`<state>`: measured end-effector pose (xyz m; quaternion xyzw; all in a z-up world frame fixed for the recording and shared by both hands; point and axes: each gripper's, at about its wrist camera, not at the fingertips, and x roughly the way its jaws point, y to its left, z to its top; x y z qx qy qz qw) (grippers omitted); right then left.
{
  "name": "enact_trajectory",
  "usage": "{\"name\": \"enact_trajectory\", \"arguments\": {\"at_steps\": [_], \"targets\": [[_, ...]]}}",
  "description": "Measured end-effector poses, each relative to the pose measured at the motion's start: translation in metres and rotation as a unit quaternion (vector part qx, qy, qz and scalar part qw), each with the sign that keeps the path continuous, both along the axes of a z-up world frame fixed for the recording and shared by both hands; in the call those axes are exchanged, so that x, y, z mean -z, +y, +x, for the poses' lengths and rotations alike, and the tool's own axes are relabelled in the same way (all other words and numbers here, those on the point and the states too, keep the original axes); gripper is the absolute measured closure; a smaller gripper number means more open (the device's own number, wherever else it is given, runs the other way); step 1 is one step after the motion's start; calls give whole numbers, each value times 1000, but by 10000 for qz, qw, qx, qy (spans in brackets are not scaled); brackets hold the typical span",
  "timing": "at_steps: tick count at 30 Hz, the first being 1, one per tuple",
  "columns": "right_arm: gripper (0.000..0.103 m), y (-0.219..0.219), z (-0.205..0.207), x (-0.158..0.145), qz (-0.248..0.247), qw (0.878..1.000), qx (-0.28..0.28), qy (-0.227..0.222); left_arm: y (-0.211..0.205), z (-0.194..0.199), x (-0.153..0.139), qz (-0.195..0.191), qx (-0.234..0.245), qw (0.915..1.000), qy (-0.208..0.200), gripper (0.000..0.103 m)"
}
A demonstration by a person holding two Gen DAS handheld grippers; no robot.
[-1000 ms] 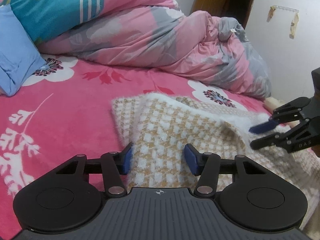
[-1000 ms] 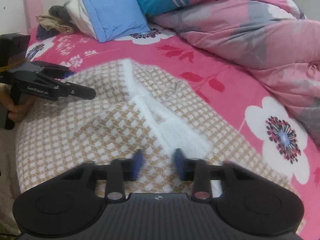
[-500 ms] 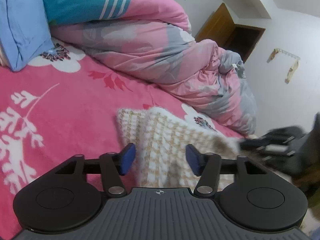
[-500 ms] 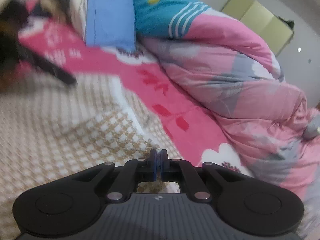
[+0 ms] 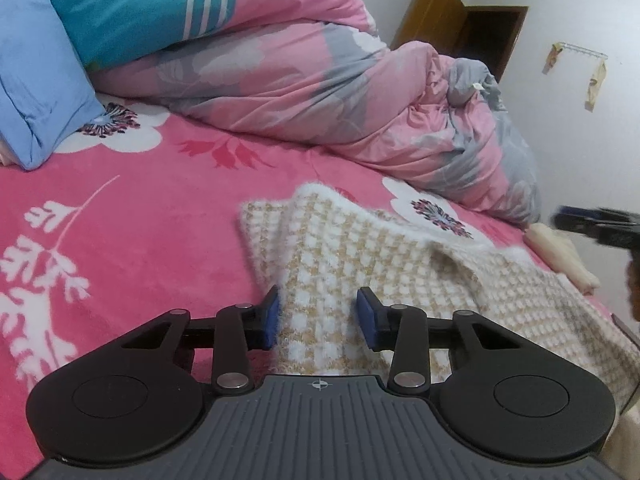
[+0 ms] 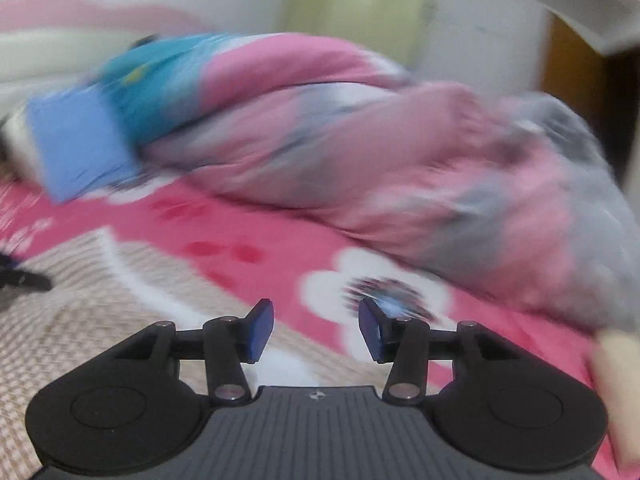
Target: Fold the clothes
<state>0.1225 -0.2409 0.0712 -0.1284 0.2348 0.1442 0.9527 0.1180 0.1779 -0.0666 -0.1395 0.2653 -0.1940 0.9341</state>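
Left gripper (image 5: 318, 318): jaws spread wide, blue pads (image 5: 271, 316) apart, nothing held. It sits low over the near edge of the sweater (image 5: 360, 276), with the checked fabric showing in the gap between the pads. Whether the pads touch the fabric cannot be told.

Right gripper (image 6: 316, 330): jaws likewise wide apart and empty. Its view is heavily blurred. It hangs above the pink sheet (image 6: 256, 236), with a white flower print just beyond the right pad. In the left wrist view the same gripper (image 5: 600, 226) appears at the far right edge, blurred, clear of the sweater.

Sweater: fluffy knit, beige-and-white check with white trim. It lies on the bed sheet (image 5: 120, 208), near the front and right of the bed. One portion is folded over, leaving a raised white-edged flap across the middle. In the right wrist view the sweater (image 6: 80, 312) fills the lower left.

Surroundings: a bunched pink-and-grey duvet (image 5: 320, 92) lies along the far side of the bed. A blue pillow (image 5: 36, 80) rests at the far left, with a teal striped pillow (image 5: 132, 4) beside it. A brown door (image 5: 468, 28) stands in the far wall.
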Motion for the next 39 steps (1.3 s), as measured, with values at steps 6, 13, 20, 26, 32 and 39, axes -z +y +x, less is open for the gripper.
{"name": "enact_trajectory", "arguments": {"at_steps": [6, 13, 20, 26, 32, 39], "targets": [[52, -88, -11, 11, 1009, 9878, 944, 712, 0, 1, -1, -19, -17, 10000, 88, 60], [52, -73, -12, 17, 877, 9934, -200, 717, 0, 5, -2, -52, -116, 9997, 206, 52], [66, -1, 9, 45, -770, 9764, -1799, 916, -1, 3, 1, 0, -141, 9999, 28, 51], [100, 10, -5, 45, -1097, 9764, -1767, 587, -2, 2, 4, 35, -152, 9998, -120, 51], [99, 10, -2, 59, -952, 9880, -1188, 244, -1, 2, 5, -15, -91, 9998, -158, 51], [51, -52, -5, 44, 175, 9995, 235, 119, -1, 2, 5, -25, -96, 9998, -161, 51]]}}
